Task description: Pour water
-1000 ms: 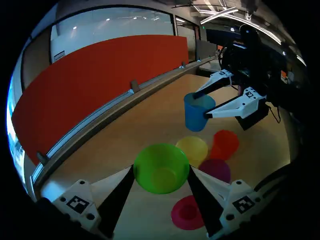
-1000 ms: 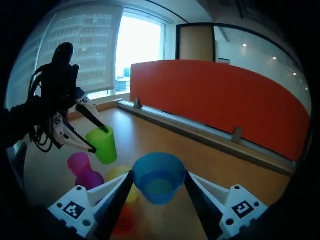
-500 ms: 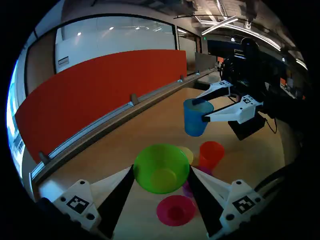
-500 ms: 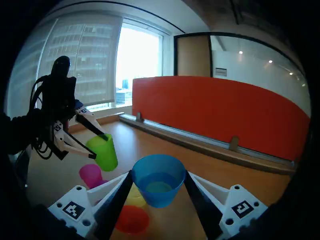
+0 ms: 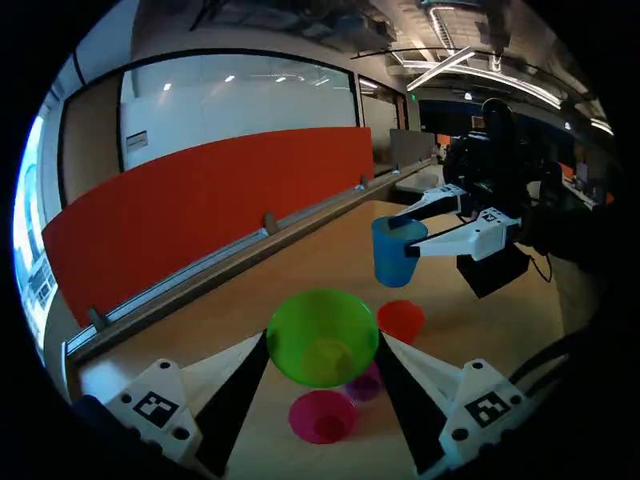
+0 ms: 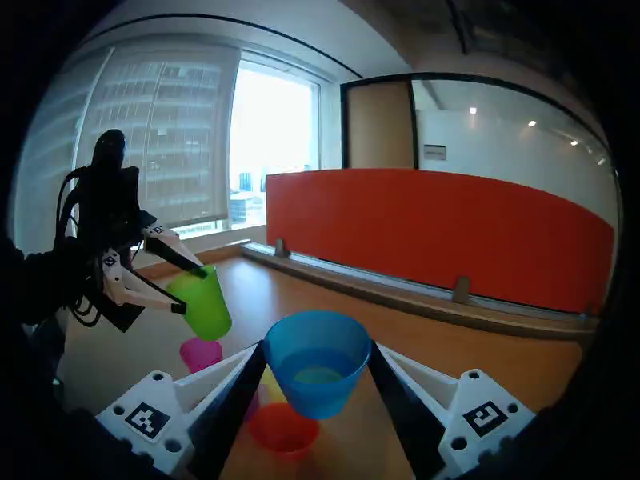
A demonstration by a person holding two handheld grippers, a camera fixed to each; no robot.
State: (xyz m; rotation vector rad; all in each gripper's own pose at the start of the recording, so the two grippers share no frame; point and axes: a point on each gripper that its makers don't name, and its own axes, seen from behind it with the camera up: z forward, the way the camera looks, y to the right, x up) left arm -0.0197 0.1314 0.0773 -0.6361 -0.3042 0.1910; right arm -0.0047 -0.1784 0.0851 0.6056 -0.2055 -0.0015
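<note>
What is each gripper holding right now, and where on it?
The left gripper clamps the green cup by its sides, just below the rim; the right gripper clamps the blue cup the same way.

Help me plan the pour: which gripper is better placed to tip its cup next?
Right. The right gripper holds the blue cup with water visible inside. The green cup in the left gripper looks empty, so it should probably receive.

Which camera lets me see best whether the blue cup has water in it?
The right gripper view: it looks into the blue cup, showing water low inside. The left gripper view shows its outside from afar.
</note>
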